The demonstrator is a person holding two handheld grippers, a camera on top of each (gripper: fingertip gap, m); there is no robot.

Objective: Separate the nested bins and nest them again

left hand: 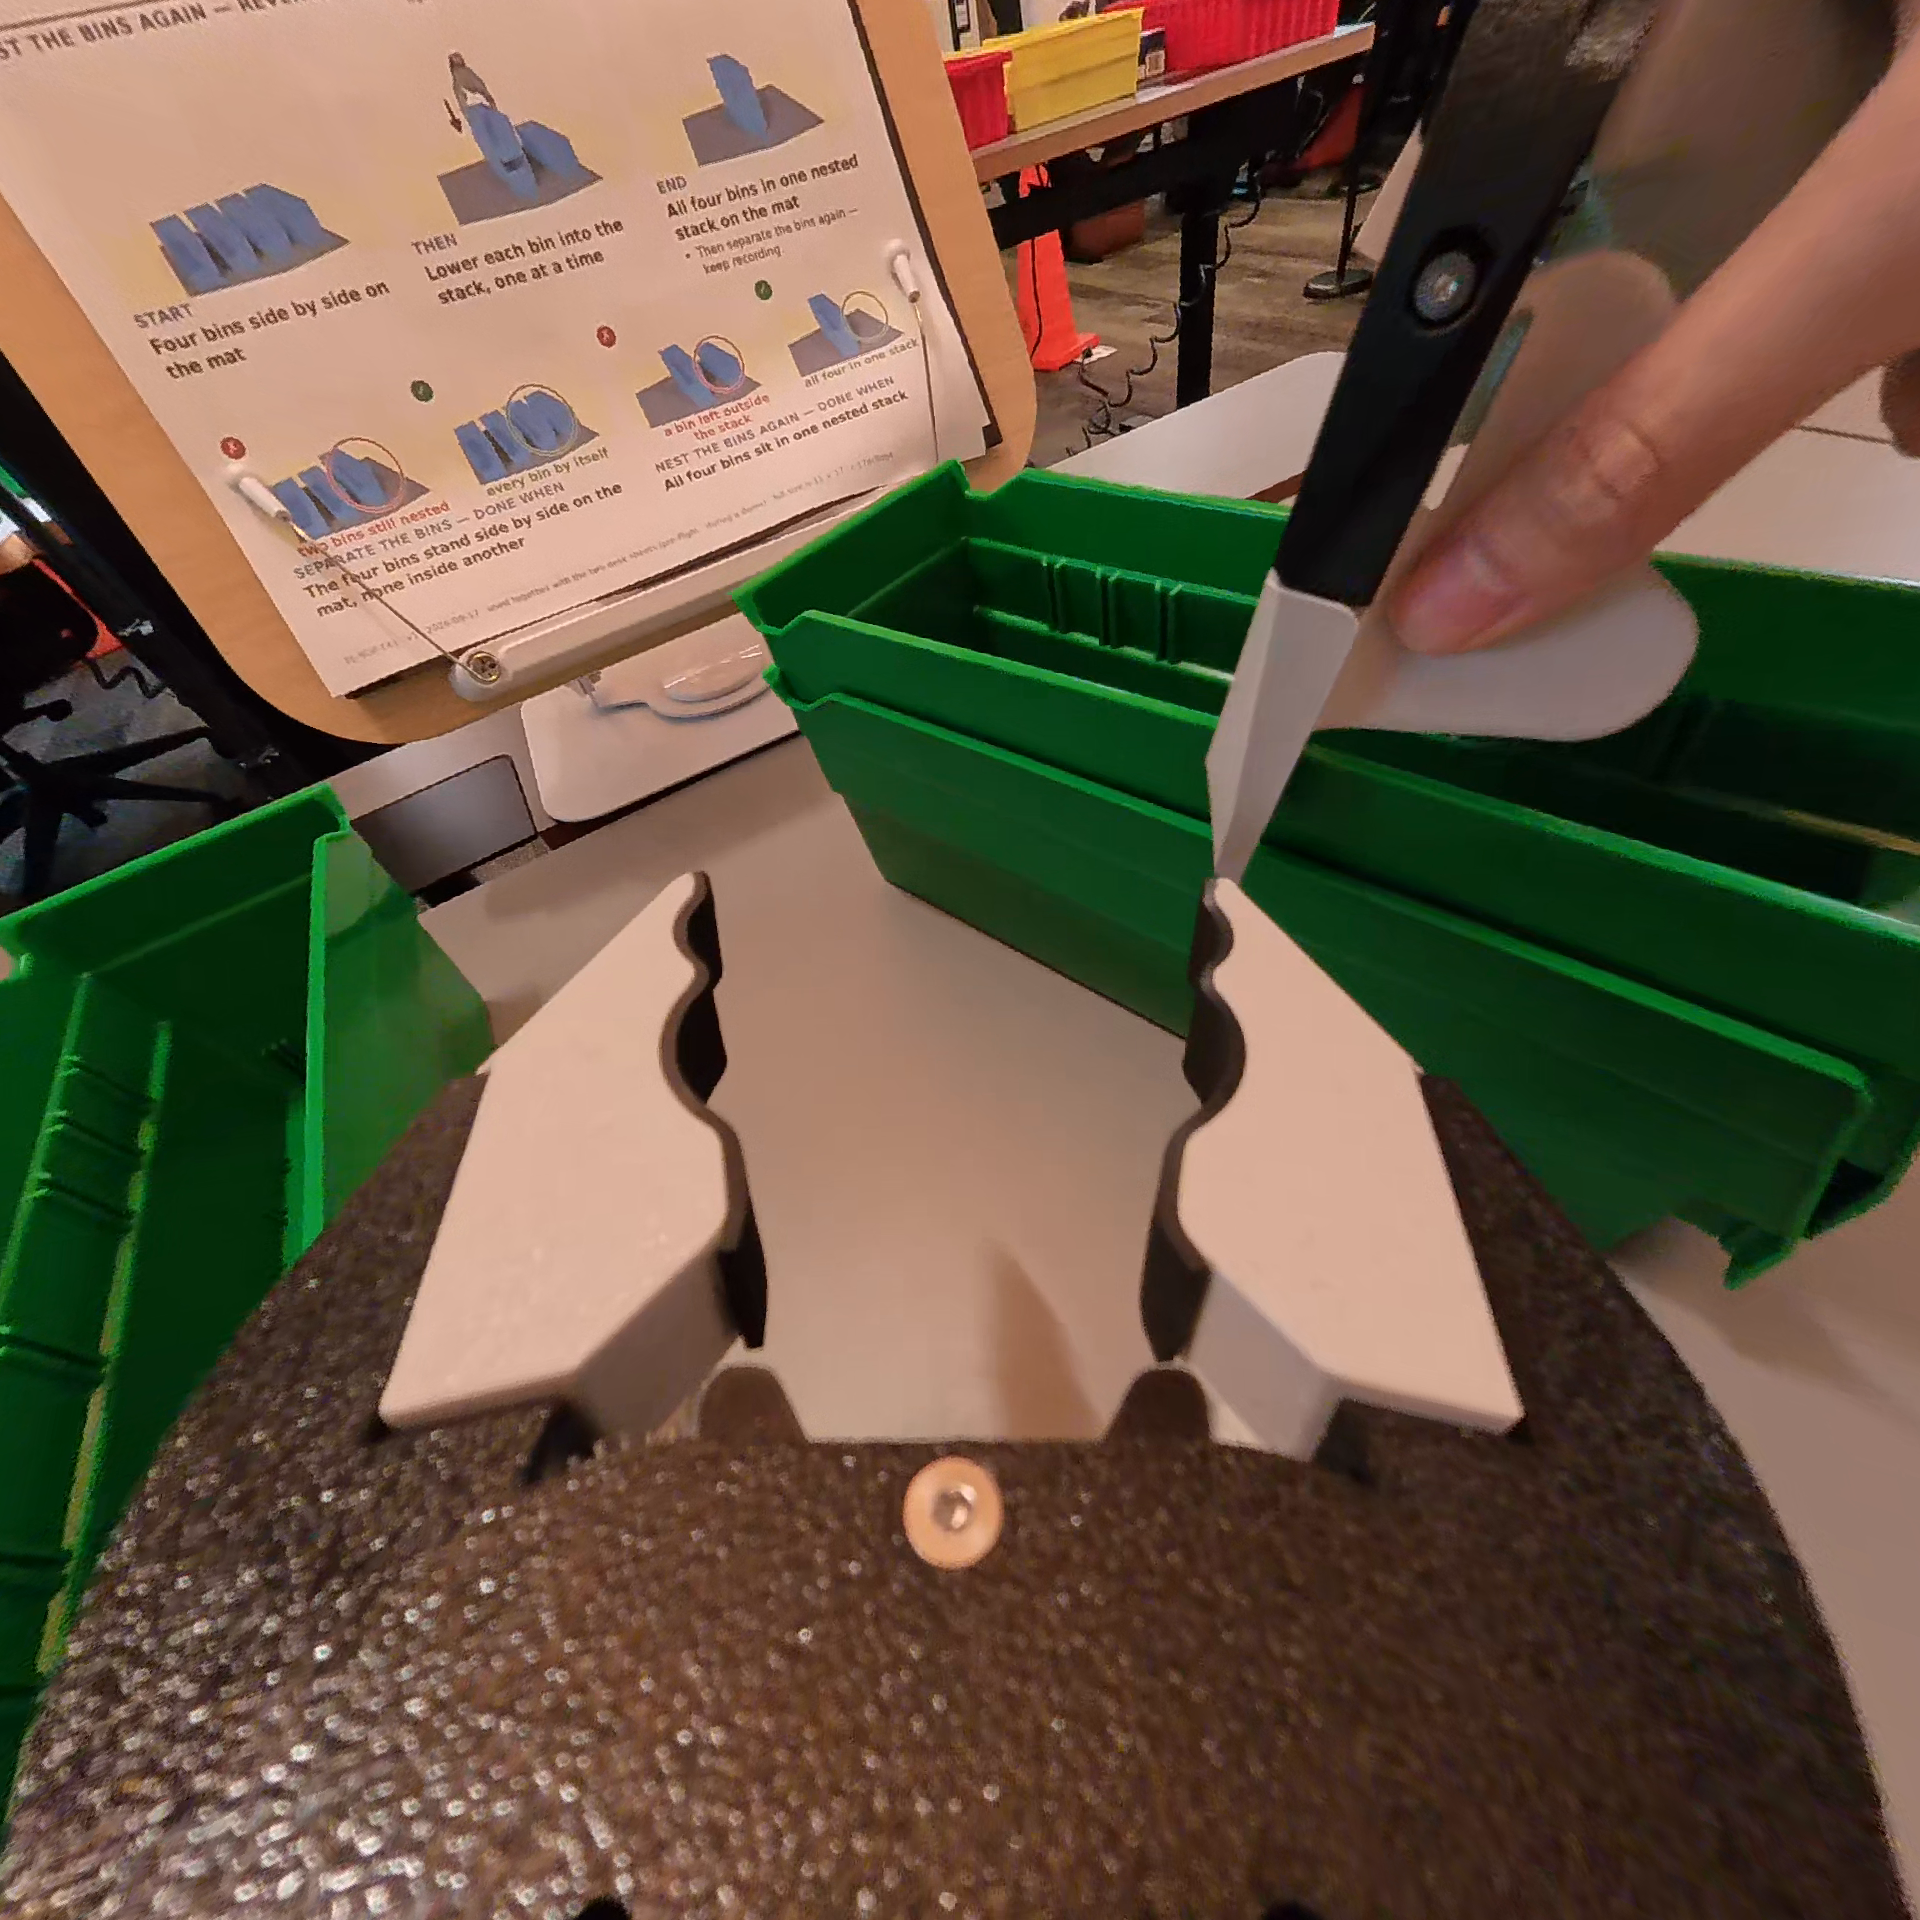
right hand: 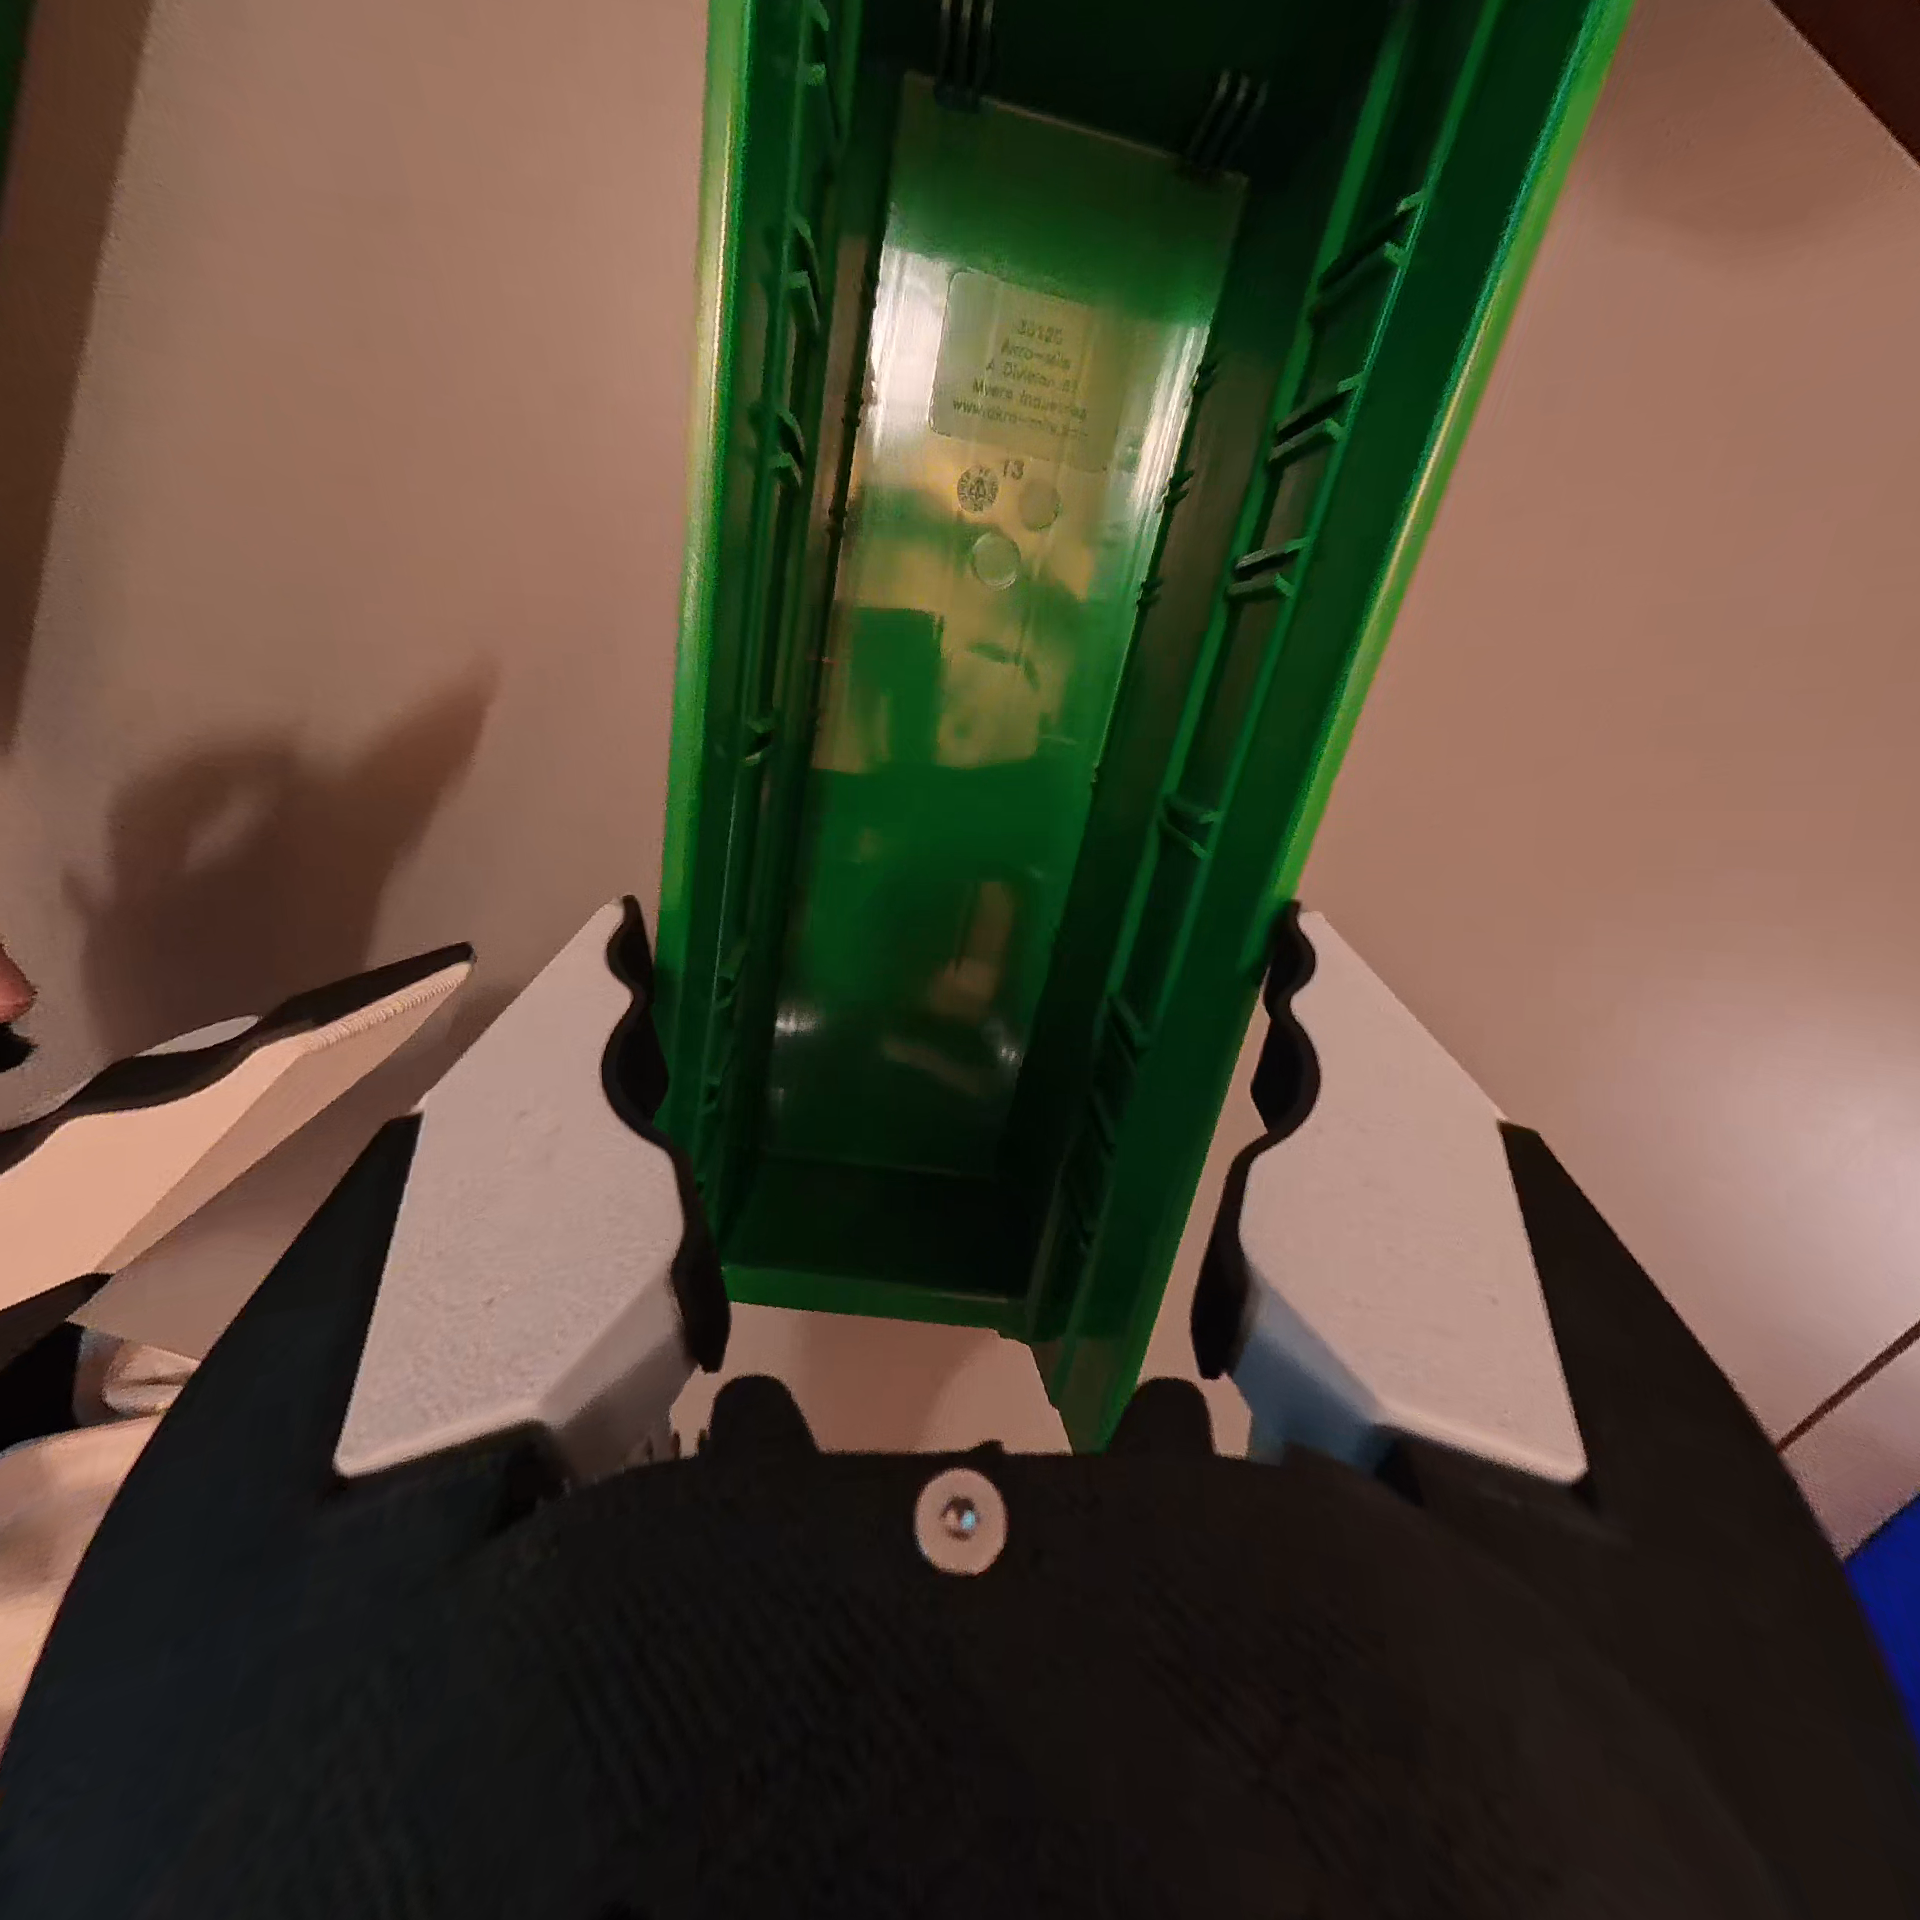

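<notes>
A nested stack of green bins point(left hand: 1039, 748) stands on the table at the right of the left wrist view, at least two rims showing one inside the other. A single green bin point(left hand: 156, 1091) stands at the left. My left gripper point(left hand: 956, 904) is open and empty over the bare table between them. My right gripper point(right hand: 956, 925) is open wide and straddles the near end of the top bin point(right hand: 997, 623), looking down into it. Its left pad touches the bin's outer wall. One of its fingers point(left hand: 1262, 727), held by a hand, shows in the left wrist view.
A printed instruction board point(left hand: 520, 312) stands on a stand behind the bins. The grey table point(left hand: 935, 1091) carries the bins. Red and yellow bins point(left hand: 1070, 62) sit on a far table, with an orange cone point(left hand: 1049, 291) on the floor. The left gripper's finger point(right hand: 312, 1039) shows in the right wrist view.
</notes>
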